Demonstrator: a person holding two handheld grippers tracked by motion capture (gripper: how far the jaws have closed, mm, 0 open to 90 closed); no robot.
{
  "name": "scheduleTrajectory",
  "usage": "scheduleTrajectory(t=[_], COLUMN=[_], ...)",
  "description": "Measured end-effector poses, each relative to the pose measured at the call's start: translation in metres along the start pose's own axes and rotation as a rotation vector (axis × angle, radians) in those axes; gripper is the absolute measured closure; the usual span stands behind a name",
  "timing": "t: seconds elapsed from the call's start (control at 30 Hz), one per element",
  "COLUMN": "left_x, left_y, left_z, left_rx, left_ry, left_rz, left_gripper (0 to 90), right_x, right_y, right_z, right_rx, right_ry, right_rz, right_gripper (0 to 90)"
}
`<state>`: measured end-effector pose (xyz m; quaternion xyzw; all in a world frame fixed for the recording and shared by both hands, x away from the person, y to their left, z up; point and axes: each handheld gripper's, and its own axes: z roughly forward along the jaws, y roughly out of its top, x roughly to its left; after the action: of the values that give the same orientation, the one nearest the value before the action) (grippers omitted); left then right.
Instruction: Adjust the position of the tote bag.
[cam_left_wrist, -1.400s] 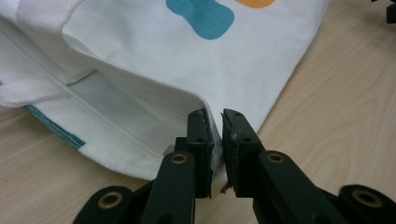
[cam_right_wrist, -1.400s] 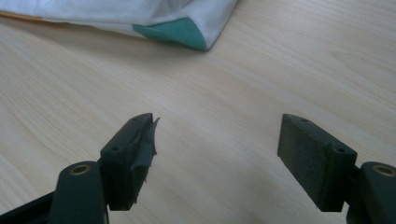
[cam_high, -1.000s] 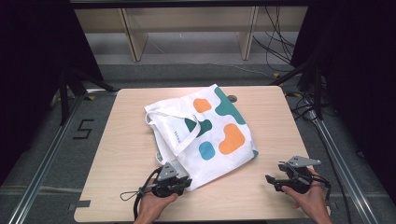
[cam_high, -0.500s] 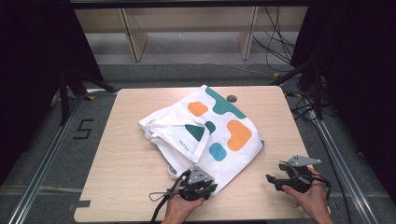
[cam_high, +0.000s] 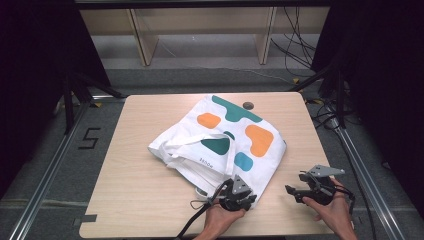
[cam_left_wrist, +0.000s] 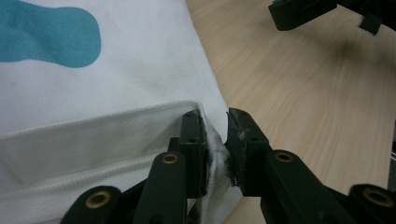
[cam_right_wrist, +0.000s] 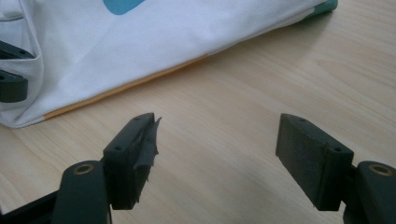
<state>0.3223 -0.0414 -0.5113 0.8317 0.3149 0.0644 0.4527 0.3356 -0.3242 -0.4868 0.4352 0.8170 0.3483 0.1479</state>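
Observation:
A white tote bag printed with teal and orange blobs lies crumpled across the middle of the wooden table. My left gripper is at the bag's near right corner. In the left gripper view the bag has its seamed corner bunched between that gripper's pads. These jaws have just been opening a little, and the cloth still touches both pads. My right gripper rests on bare wood to the right of the bag, open. Nothing is between its pads in the right gripper view, where the bag lies ahead.
A small dark round inset sits in the table near its far edge, beside the bag. Wooden shelving stands beyond the table. Metal rails run along both sides. Bare wood stretches left of the bag.
My left gripper has slid right along the near edge, dragging the bag's corner with it. The bag has swung and shifted right. The right gripper has stayed put.

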Motion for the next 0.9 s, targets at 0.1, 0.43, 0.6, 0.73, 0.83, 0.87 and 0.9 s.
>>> scheduleTrajectory(t=[0.1,0.43,0.6,0.73,0.83,0.87,0.9], left_x=[0.000,0.024,0.051,0.077,0.094,0.099,0.104], left_y=[-0.001,-0.027,-0.046,-0.057,-0.063,-0.064,-0.066], left_z=[-0.009,-0.094,-0.126,-0.140,-0.150,-0.153,-0.156], left_rx=[0.027,0.122,0.147,0.133,0.117,0.113,0.124], left_ry=[-0.045,-0.079,-0.002,0.079,0.129,0.148,0.179], left_rz=[0.030,0.070,0.046,0.012,-0.051,-0.050,-0.045], left_gripper=[62.5,26.9,25.8,25.5,25.4,25.4,25.4], right_x=[0.000,0.018,0.044,0.064,0.082,0.087,0.092], right_y=[0.001,0.010,0.021,0.032,0.040,0.042,0.045], right_z=[-0.002,-0.001,0.003,0.013,0.022,0.025,0.027], right_rx=[-0.004,-0.029,-0.018,-0.032,-0.033,-0.026,-0.024], right_ry=[-0.008,0.069,0.131,0.183,0.222,0.230,0.238], right_rz=[0.015,-0.031,-0.050,-0.110,-0.147,-0.167,-0.179], right_gripper=[30.0,29.6,28.3,27.6,25.1,24.9,24.4])
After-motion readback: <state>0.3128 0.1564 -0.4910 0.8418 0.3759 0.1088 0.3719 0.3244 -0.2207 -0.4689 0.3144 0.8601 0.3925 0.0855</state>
